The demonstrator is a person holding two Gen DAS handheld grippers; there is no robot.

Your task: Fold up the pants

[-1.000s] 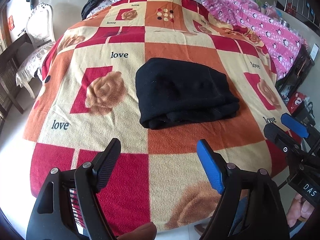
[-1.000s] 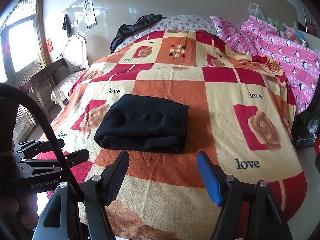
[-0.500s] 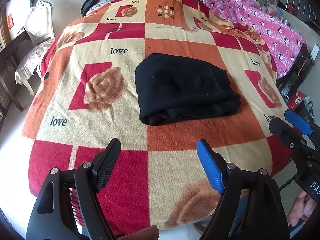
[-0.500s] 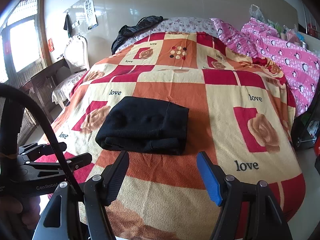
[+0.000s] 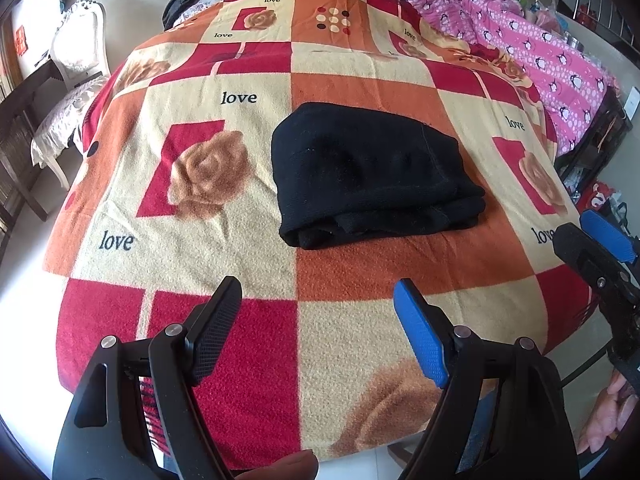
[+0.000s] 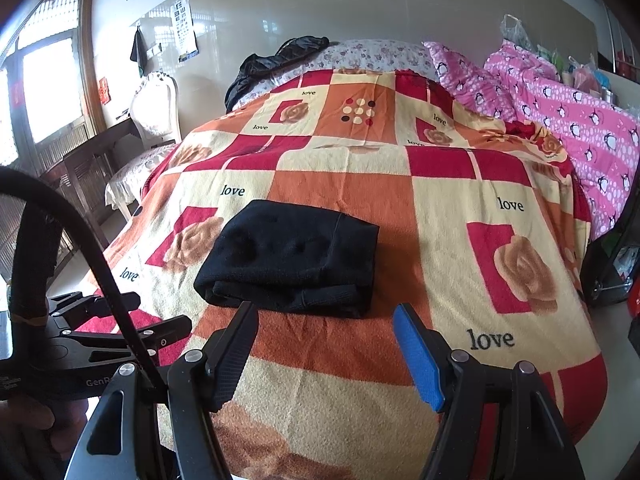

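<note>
The black pants [image 5: 372, 176] lie folded into a compact bundle on the checked red, orange and cream blanket [image 5: 224, 220] that covers the bed; they also show in the right wrist view [image 6: 292, 258]. My left gripper [image 5: 318, 328] is open and empty, held back above the blanket's near edge, well short of the pants. My right gripper [image 6: 326, 350] is open and empty, also back from the pants near the bed's foot. The right gripper also shows at the right edge of the left wrist view [image 5: 592, 240]. The left gripper also shows at the lower left of the right wrist view [image 6: 104, 332].
A pink penguin quilt [image 5: 552, 52] and a black garment [image 6: 276, 60] lie at the bed's head. A white chair [image 6: 156, 120] and a dark wooden table [image 6: 76, 172] stand left of the bed. Dark furniture [image 5: 596, 140] stands on the right.
Both grippers have shifted slightly, so the pants sit a little differently in each view. The pants have not moved, and both grippers stay open.
</note>
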